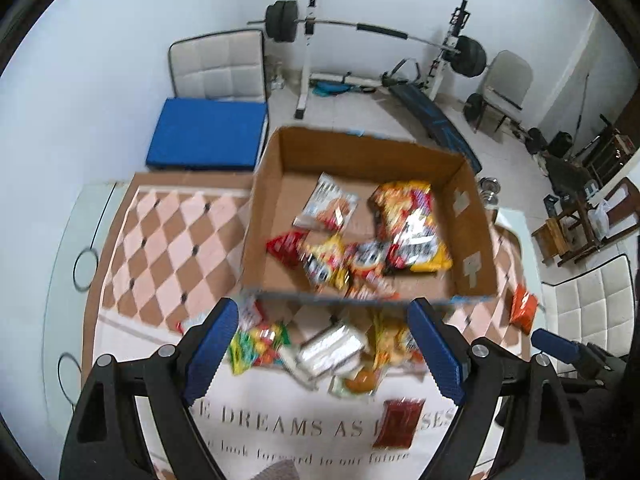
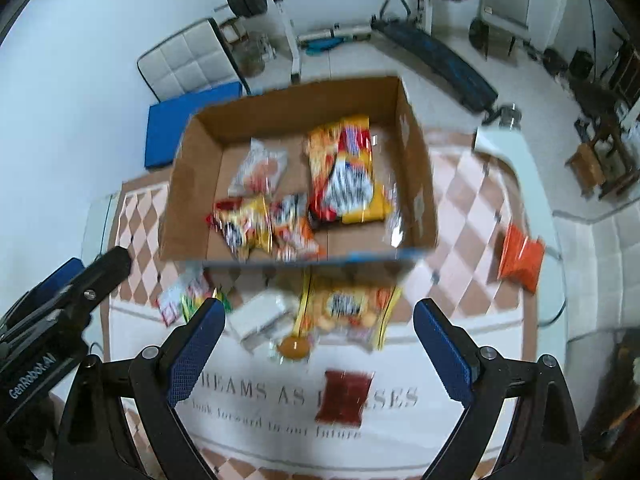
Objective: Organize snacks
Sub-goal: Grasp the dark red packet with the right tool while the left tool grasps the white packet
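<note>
A: In the middle of the surface (image 1: 60, 248) stands the open cardboard box (image 1: 468, 208), and several snack packets already lie on its floor: a large yellow-and-red bag (image 1: 412, 228) to the right, a pale packet (image 1: 326, 206) behind, and a blurred heap of small red and yellow packets (image 1: 328, 258) at the near wall.

B: And outside the box?

A: Just in front of its near wall, on the patterned cloth (image 1: 168, 248), lies a loose cluster: a green-and-yellow candy packet (image 1: 260, 344), a silvery white packet (image 1: 330, 346), a yellow bag of round snacks (image 2: 348, 308) and a small orange-brown item (image 2: 295, 346). Nearer the cameras, a dark red packet (image 1: 398, 422) lies alone across the printed lettering. An orange packet (image 2: 520, 258) lies well apart, off to the right of the box.

B: The tongs?

A: The left tongs (image 1: 324, 354) are spread wide and hold nothing; they hang above the cluster. The right tongs (image 2: 320, 354) are equally wide apart and empty, above the same packets. Motion blur smears most labels, so I cannot read them.

B: Anything crowding the work?

A: The box's near wall stands between the cluster and the box floor. Beyond the surface are a blue mat (image 1: 208, 134), a white padded chair (image 1: 218, 66), a barbell rack (image 1: 308, 40) and a dark bench (image 1: 436, 124) on the tiled floor.
</note>
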